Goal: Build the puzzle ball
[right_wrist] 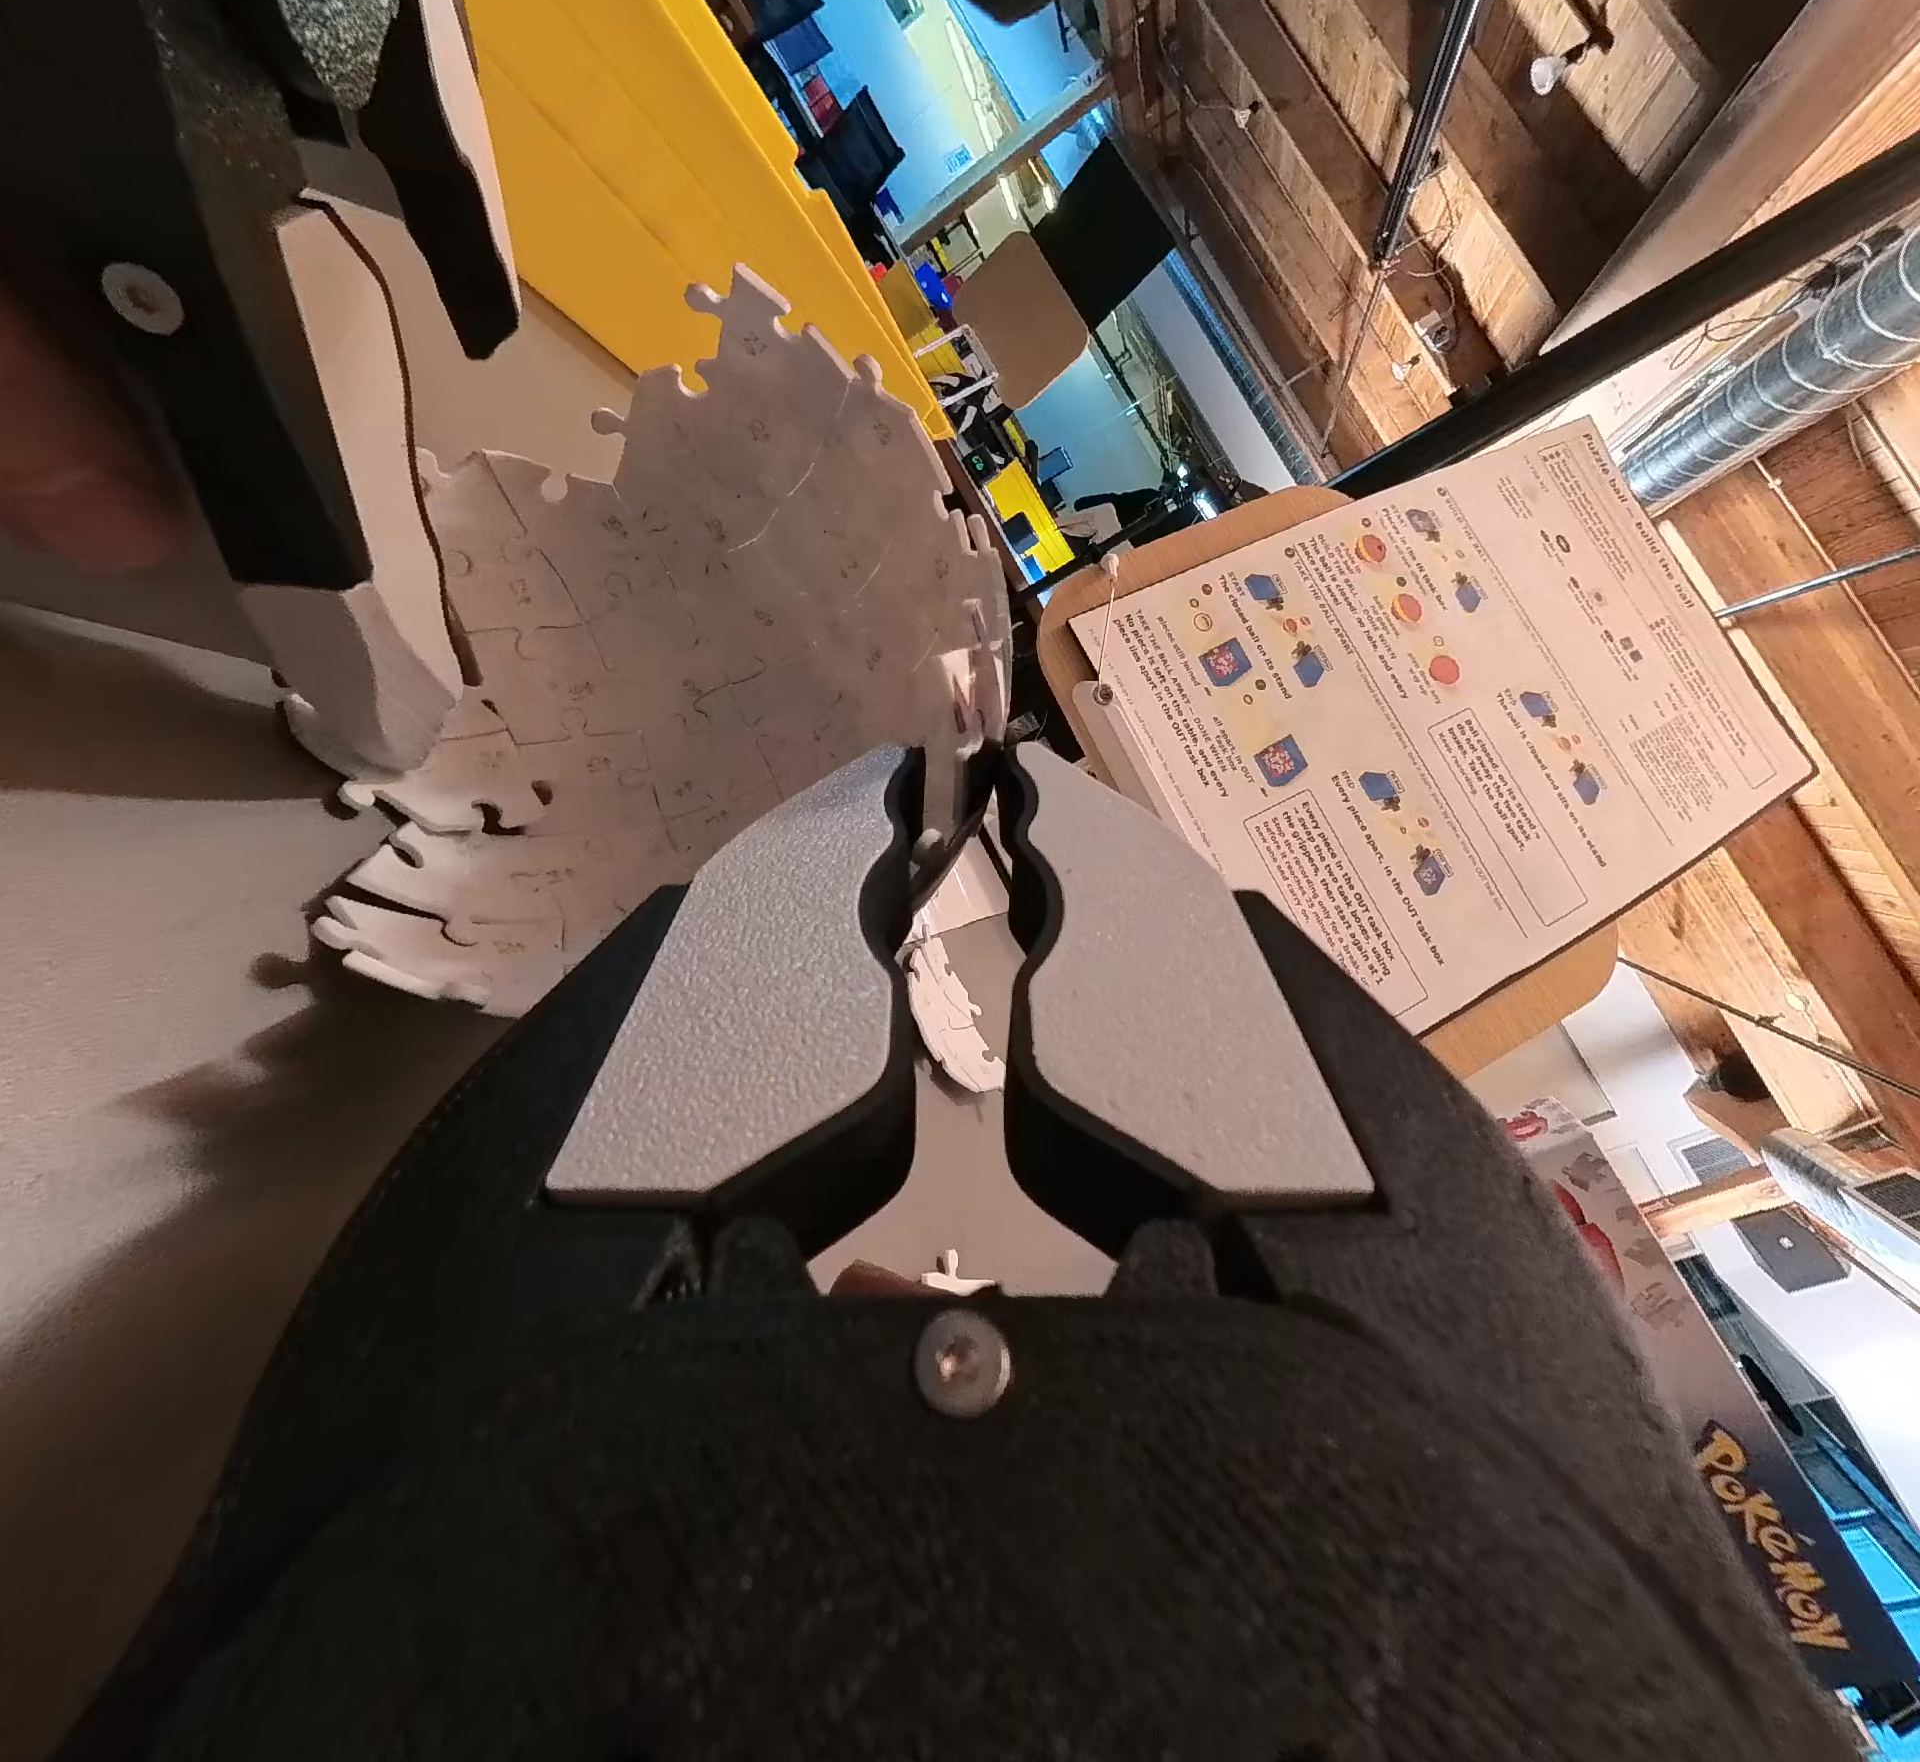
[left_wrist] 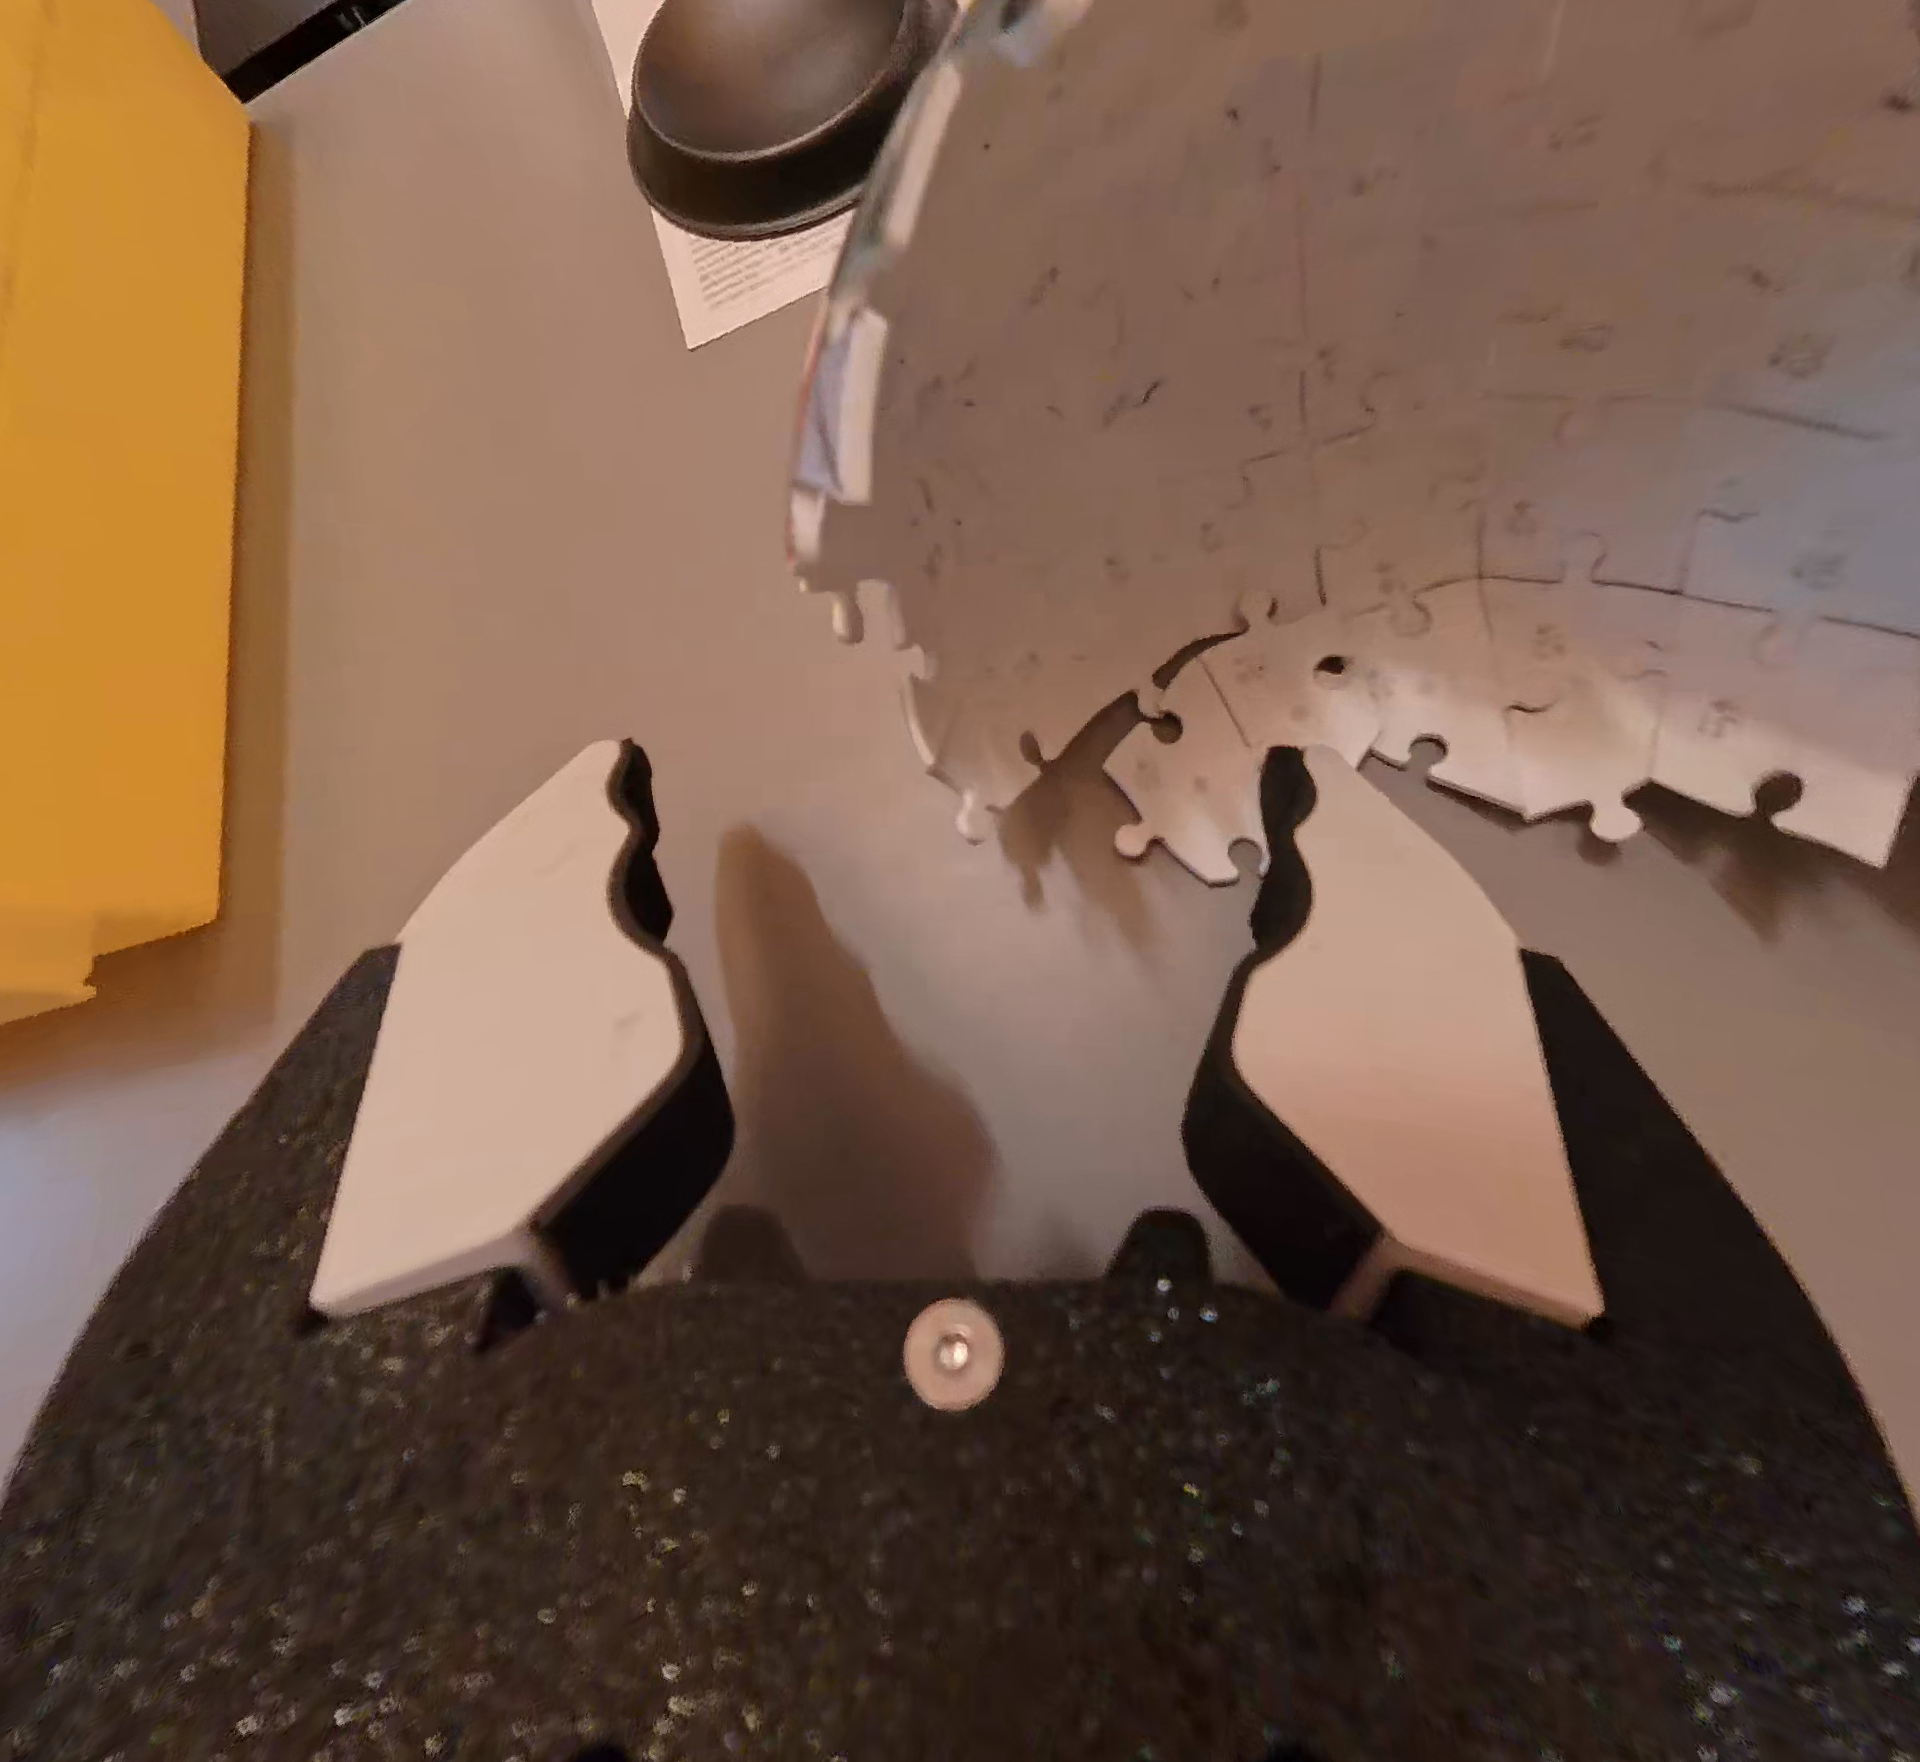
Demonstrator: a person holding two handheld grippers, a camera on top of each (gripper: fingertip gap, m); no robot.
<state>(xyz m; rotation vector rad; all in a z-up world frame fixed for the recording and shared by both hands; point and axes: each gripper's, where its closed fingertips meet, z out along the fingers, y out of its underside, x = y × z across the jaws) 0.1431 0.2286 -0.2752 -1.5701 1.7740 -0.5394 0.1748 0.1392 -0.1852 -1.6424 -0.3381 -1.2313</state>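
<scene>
Across the upper right of the left wrist view, your curved white interlocked-plastic puzzle shell (left_wrist: 1351, 362) looks light yet fragile; right gripper (right_wrist: 961, 767) pinches its rim, left gripper (left_wrist: 956, 777) gapes empty. Hold near joined seams.

The left tool (left_wrist: 956, 798) gapes wide over the grey tabletop (left_wrist: 499, 569), its right fingertip (left_wrist: 1288, 808) at the curved puzzle shell's (left_wrist: 1351, 310) jagged edge.

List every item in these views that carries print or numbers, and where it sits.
Leaflet under the black stand: printed wording, not copied here.
Puzzle shell, inner face: small marks, too faint to read.
Instruction sheet on a board: print and pictures, not copied.
Dark box, lower right: yellow lettering, not copied.
</scene>
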